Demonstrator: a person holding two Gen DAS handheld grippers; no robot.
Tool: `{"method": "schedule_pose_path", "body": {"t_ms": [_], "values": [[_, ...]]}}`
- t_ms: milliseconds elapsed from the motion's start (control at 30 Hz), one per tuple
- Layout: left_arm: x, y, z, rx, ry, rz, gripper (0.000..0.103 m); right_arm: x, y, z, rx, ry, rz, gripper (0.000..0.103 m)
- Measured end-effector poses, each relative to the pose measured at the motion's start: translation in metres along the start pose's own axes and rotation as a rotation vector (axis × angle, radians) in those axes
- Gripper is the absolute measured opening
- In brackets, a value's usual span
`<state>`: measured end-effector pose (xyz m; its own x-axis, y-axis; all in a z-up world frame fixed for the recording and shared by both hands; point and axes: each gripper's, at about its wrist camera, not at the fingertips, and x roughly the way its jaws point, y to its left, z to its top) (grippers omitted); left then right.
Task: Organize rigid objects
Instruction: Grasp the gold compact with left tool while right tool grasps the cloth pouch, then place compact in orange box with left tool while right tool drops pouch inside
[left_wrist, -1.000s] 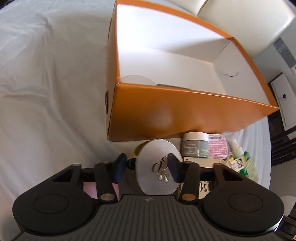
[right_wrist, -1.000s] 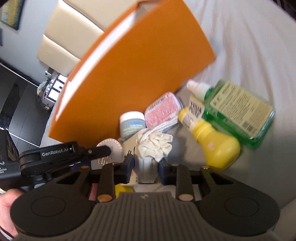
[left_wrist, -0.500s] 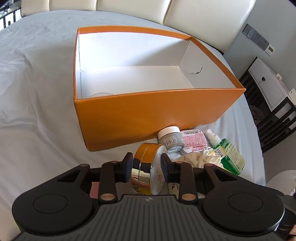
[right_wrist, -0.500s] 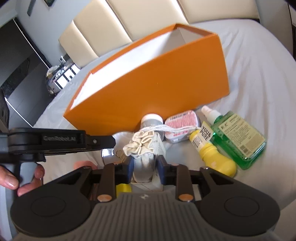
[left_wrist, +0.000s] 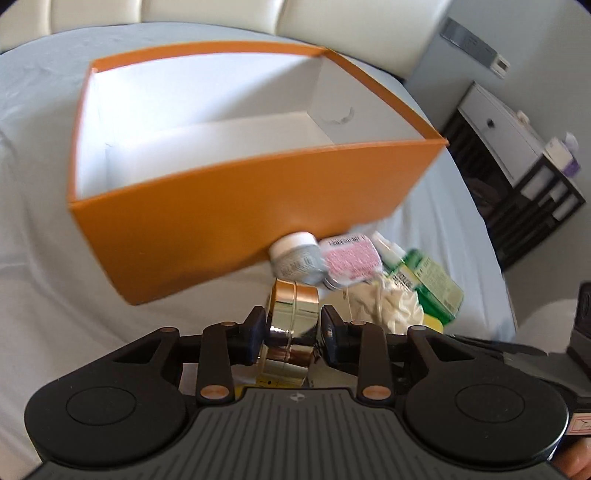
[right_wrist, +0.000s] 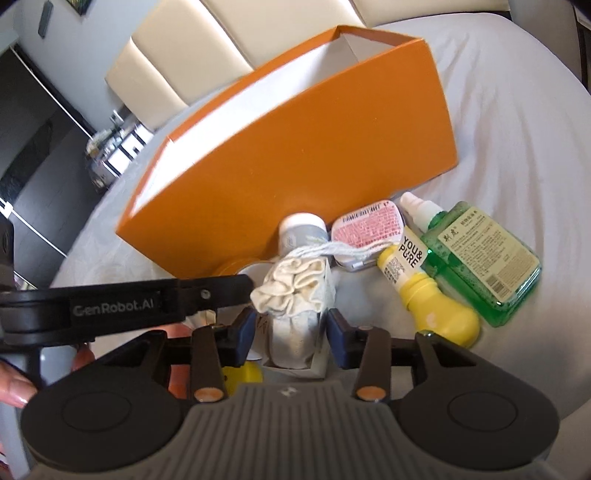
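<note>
My left gripper (left_wrist: 293, 330) is shut on a round gold jar (left_wrist: 291, 321), held on edge above the bed in front of the orange box (left_wrist: 240, 206). The box is open, white inside, and shows in the right wrist view (right_wrist: 295, 155) too. My right gripper (right_wrist: 291, 334) is shut on a white drawstring pouch (right_wrist: 295, 295), lifted in front of the box. The left gripper's arm (right_wrist: 122, 306) crosses the right wrist view at left.
On the grey sheet by the box lie a grey-labelled jar (right_wrist: 303, 230), a pink tin (right_wrist: 365, 225), a yellow bottle (right_wrist: 428, 291) and a green bottle (right_wrist: 476, 254). A cream headboard (left_wrist: 258, 14) stands behind. A white nightstand (left_wrist: 513, 133) is at right.
The left gripper has lifted with the gold jar and turned it on edge. The right gripper has risen and pulled back a little with the pouch.
</note>
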<state>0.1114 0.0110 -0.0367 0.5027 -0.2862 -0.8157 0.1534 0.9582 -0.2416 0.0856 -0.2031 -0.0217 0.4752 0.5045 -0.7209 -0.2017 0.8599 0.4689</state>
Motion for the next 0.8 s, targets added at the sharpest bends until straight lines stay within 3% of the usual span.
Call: {"method": "schedule_pose_path", "body": {"t_ms": [100,433,633,800], "values": [[0.007,0.0,0.001,-0.017,0.022,0.04,0.037,0.004,0.0,0.001,0.004,0.016,-0.024,0.036],[-0.001,0.005,0.002,-0.05,-0.008,0.022,0.031,0.005,-0.01,0.003,0.048,0.026,0.001,0.028],[-0.033,0.002,0.003,-0.043,-0.101,-0.02,0.031,-0.022,-0.007,0.007,-0.005,-0.021,0.029,0.026],[-0.067,-0.003,0.018,-0.041,-0.197,-0.069,0.031,-0.051,-0.005,0.029,-0.023,-0.082,0.049,0.026]]}}
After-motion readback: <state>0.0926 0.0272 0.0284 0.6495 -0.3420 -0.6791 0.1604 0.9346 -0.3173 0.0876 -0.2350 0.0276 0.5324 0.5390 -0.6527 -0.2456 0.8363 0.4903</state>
